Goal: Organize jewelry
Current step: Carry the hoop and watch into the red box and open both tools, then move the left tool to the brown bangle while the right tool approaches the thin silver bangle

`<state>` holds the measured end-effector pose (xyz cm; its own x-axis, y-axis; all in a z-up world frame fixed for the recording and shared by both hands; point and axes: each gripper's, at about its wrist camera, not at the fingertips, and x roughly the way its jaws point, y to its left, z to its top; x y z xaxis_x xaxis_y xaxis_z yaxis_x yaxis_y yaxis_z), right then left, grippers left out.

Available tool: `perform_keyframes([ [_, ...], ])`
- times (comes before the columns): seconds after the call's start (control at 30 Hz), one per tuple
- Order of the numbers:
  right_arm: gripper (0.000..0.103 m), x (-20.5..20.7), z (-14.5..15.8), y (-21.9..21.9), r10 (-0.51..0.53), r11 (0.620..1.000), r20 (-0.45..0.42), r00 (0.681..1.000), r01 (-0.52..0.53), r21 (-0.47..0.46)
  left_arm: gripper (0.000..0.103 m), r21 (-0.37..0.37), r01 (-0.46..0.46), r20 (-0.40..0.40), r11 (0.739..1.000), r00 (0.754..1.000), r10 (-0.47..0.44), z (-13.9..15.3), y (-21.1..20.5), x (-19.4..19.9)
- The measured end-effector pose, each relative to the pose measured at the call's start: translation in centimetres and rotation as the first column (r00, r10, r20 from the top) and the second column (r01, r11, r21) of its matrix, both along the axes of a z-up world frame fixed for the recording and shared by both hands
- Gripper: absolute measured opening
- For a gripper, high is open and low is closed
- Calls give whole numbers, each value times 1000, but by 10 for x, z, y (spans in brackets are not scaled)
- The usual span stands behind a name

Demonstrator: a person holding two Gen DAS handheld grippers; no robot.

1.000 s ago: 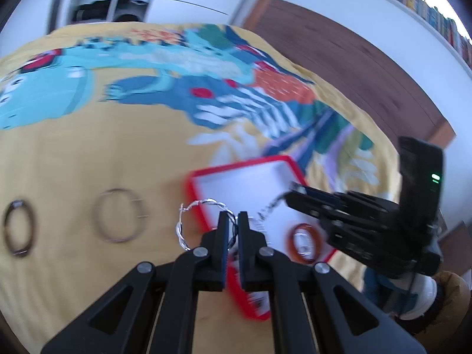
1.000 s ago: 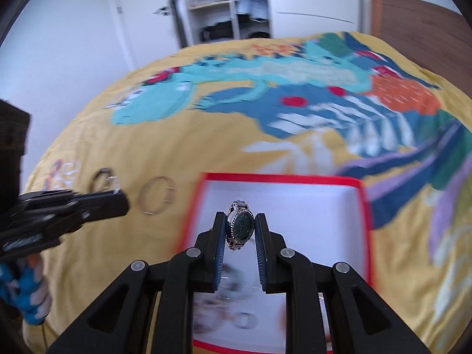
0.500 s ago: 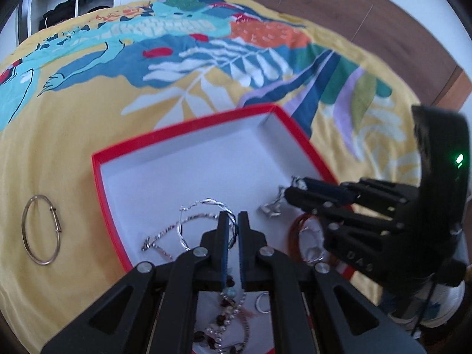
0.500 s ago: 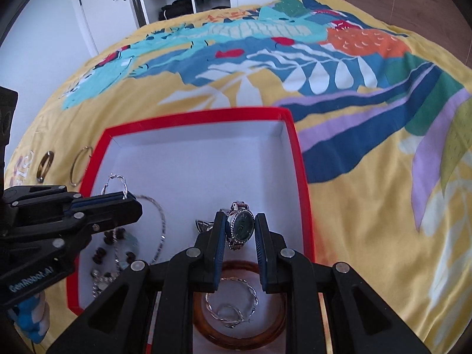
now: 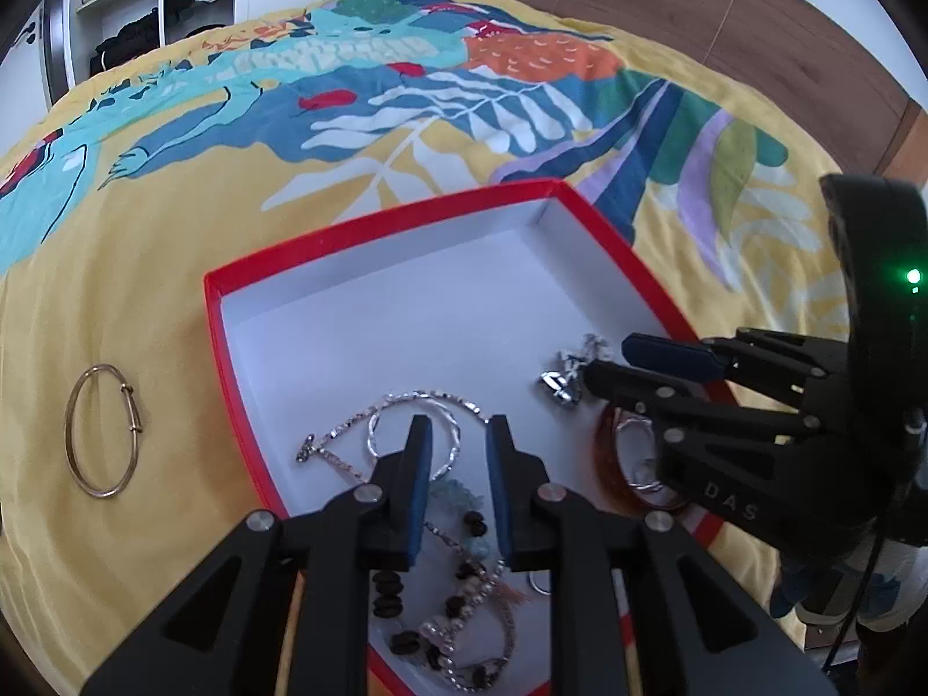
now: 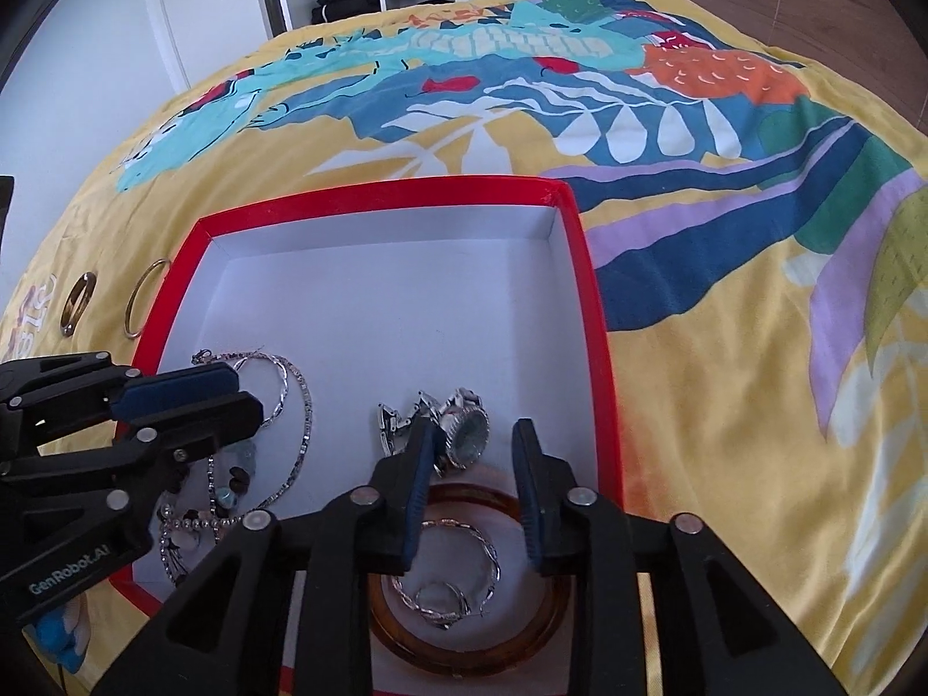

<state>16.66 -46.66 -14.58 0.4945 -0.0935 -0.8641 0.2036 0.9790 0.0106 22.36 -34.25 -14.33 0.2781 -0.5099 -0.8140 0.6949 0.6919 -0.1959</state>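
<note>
Only the right view shows the dark ring (image 6: 78,303) beside the bangle (image 6: 147,296).

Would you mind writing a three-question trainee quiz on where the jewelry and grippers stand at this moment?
1. True or false: the left gripper is shut on the twisted silver hoop.
2. Where does the wristwatch lie?
A. on the bedspread
B. inside the red-rimmed box
C. clamped in the right gripper
3. Fill in: the thin gold bangle lies on the yellow ____, outside the box.

Key:
1. False: its jaws stand open and the hoop lies on the box floor.
2. B: it lies loose on the floor, in front of the open right gripper.
3. bedspread
</note>
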Motion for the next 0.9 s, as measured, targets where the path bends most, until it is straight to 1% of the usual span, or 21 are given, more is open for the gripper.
perform_keyframes([
  [0.03, 33, -1, 1, 0, -1, 1000, 1, 1000, 1, -2, 18, -3, 1, 4, 1000, 1000, -1, 3, 0, -1],
  [0.13, 34, -5, 10, 0, -7, 1000, 13, 1000, 7, -5, 19, -14, 4, 23, 1000, 1000, -4, 14, 3, -5],
  [0.3, 35, -9, 36, 5, -9, 1000, 55, 998, 10, -18, 19, -24, -9, 71, 1000, 997, 11, 37, 17, -11],
  [0.5, 35, -2, 67, 32, 39, 999, 107, 994, -36, -24, 19, -24, -52, 115, 998, 992, 54, 59, 49, -10],
  [0.67, 35, 16, 86, 70, 112, 994, 146, 983, -112, -12, 19, -17, -131, 137, 991, 982, 132, 68, 98, 4],
  [0.77, 35, 29, 90, 94, 150, 988, 157, 976, -152, -2, 19, -12, -195, 143, 981, 970, 195, 70, 135, 16],
  [0.9, 35, 49, 89, 126, 198, 979, 163, 967, -202, 10, 19, 1, -285, 158, 959, 947, 281, 70, 185, 32],
])
